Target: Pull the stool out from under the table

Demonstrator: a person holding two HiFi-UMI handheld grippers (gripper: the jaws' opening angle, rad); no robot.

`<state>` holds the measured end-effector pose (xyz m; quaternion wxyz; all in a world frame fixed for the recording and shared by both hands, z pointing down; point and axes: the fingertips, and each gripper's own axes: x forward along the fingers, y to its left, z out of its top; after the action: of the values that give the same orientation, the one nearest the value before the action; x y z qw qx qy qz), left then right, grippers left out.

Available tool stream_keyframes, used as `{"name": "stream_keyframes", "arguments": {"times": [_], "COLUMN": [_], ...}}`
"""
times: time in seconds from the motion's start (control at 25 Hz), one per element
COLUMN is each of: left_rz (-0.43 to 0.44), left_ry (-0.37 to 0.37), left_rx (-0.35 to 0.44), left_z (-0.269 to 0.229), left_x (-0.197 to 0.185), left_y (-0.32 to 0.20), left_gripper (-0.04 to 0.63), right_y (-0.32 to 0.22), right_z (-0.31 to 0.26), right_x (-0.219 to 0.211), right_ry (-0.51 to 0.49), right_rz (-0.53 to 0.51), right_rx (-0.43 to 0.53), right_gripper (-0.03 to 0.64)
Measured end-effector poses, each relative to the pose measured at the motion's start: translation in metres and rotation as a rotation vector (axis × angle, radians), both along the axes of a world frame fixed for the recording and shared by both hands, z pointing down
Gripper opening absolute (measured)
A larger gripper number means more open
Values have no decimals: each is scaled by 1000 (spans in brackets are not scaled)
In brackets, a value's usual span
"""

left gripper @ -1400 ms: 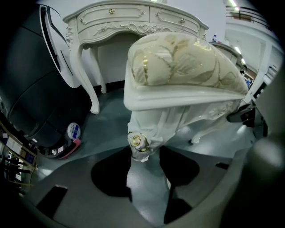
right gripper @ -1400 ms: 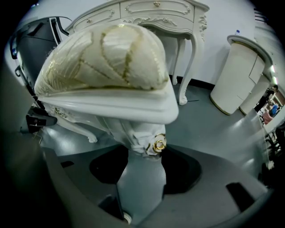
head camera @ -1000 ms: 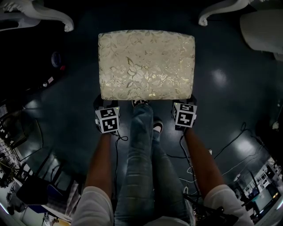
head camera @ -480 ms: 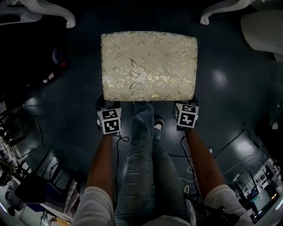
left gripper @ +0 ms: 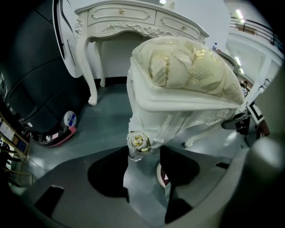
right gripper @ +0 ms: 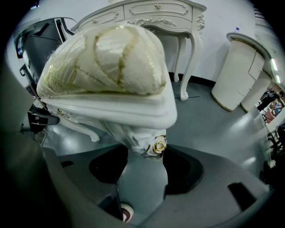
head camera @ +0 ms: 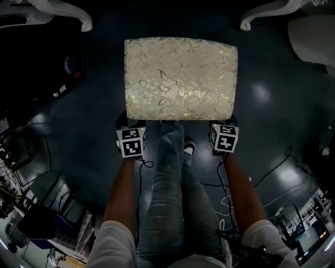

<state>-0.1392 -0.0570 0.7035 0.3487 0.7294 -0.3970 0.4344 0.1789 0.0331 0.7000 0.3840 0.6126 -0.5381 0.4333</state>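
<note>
Both claws grip the stool's front legs so it slides out straight
Head view: the stool [head camera: 180,78] stands on open floor [head camera: 277,99], away from the table legs [head camera: 73,15], with the left gripper [head camera: 127,123] and right gripper [head camera: 226,123] at its near corners. Left gripper view: the jaws squeeze one leg [left gripper: 141,138], and the table [left gripper: 133,22] is well behind. Right gripper view: the jaws squeeze the other leg [right gripper: 147,138], with room all round

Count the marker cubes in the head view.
2. One marker cube rides the left gripper by the stool's near left corner; the other rides the right gripper by its near right corner. None looks hidden.
</note>
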Motion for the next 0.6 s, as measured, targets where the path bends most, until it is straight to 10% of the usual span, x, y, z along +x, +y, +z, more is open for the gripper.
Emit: {"name": "stream_keyframes", "arguments": {"times": [0.6], "left_rz": [-74], "left_ry": [-77], "left_rx": [-11], "left_z": [-77], "left_x": [-16], "left_y": [22], "left_gripper": [214], "right_y": [32], "right_z": [-69], "right_x": [-3], "right_ry": [-22], "right_rz": [104], "right_rx": [-74], "right_gripper": [236]}}
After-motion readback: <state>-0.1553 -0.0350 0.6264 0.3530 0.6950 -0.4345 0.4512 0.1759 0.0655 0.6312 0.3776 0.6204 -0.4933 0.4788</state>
